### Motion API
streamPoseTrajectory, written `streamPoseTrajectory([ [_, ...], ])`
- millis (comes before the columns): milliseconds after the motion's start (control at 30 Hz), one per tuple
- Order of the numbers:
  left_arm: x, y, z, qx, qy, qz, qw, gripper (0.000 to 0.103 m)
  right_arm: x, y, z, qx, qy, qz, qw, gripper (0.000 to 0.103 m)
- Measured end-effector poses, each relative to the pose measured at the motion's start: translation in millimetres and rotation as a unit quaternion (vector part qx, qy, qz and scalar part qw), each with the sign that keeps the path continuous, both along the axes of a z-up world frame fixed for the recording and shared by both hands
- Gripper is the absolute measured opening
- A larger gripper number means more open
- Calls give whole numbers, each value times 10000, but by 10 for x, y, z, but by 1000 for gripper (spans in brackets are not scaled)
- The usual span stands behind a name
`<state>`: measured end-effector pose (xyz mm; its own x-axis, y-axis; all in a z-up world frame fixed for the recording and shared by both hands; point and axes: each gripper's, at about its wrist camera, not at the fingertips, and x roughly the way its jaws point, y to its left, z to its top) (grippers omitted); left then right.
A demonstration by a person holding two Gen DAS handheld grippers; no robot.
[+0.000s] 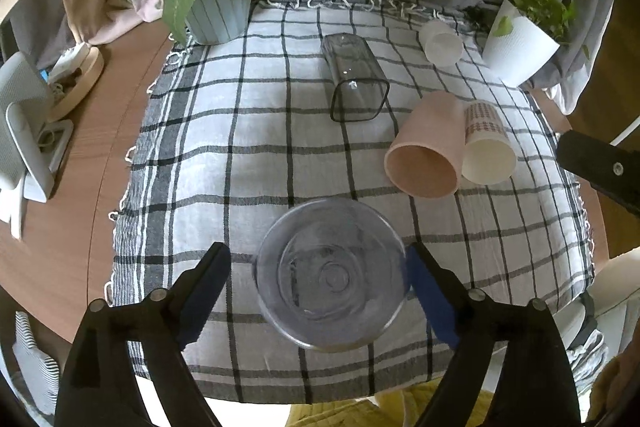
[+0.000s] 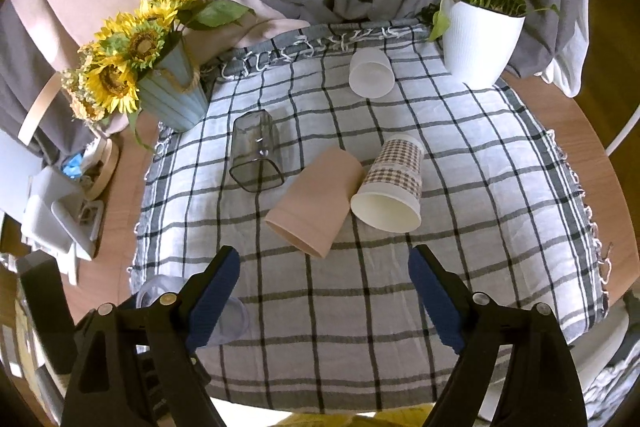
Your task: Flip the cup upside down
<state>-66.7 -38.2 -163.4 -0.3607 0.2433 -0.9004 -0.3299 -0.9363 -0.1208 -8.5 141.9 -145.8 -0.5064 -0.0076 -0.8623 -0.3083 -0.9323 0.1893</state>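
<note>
A clear plastic cup (image 1: 330, 273) stands on the checked cloth (image 1: 224, 147) between the fingers of my left gripper (image 1: 318, 297). I look down at its round end; the jaws are wide open with a gap to the left pad. Its edge also shows in the right wrist view (image 2: 232, 319), behind my right gripper's left finger. My right gripper (image 2: 324, 303) is open and empty above the cloth's front part. A pink cup (image 2: 314, 201) and a checked paper cup (image 2: 394, 187) lie on their sides just beyond it.
A smoky square glass (image 2: 256, 155) and a frosted white cup (image 2: 370, 73) lie farther back. A sunflower pot (image 2: 172, 91) stands back left, a white plant pot (image 2: 478, 43) back right. White devices (image 1: 24, 131) sit on the wooden table at the left.
</note>
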Motion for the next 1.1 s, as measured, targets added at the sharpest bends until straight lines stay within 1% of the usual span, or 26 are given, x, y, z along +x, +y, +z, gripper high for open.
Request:
streamPoseTrajectory([
  [67, 21, -16, 37, 50, 17, 19, 10000, 90, 36, -5, 36, 22, 52, -3, 10000, 87],
  [167, 113, -64, 187, 158, 191, 75, 9997, 90, 112, -7, 134, -6, 173, -12, 9998, 87],
  [267, 251, -138, 412, 122, 609, 274, 9977, 97, 275, -13, 336, 43, 528, -44, 9986, 87],
  [300, 291, -163, 476, 110, 735, 332, 9967, 99, 330, -18, 411, 94, 657, -60, 9978, 90],
  [333, 347, -191, 564, 75, 895, 416, 9951, 100, 379, -18, 477, 134, 755, -68, 9970, 92],
  [500, 495, -337, 862, 69, 1437, 761, 9867, 103, 590, -42, 743, 187, 1201, -82, 9926, 92],
  [633, 576, -469, 1062, -24, 1896, 1049, 9762, 103, 723, -119, 849, 332, 1483, -14, 9884, 92],
  [700, 612, -534, 1129, 18, 2016, 1173, 9724, 103, 773, -151, 876, 426, 1594, -14, 9863, 92],
  [900, 703, -674, 1263, 81, 2317, 1368, 9631, 103, 876, -205, 918, 323, 1799, -33, 9832, 92],
  [1100, 755, -745, 1335, 121, 2450, 1377, 9596, 103, 947, -329, 948, 386, 1897, 44, 9811, 92],
])
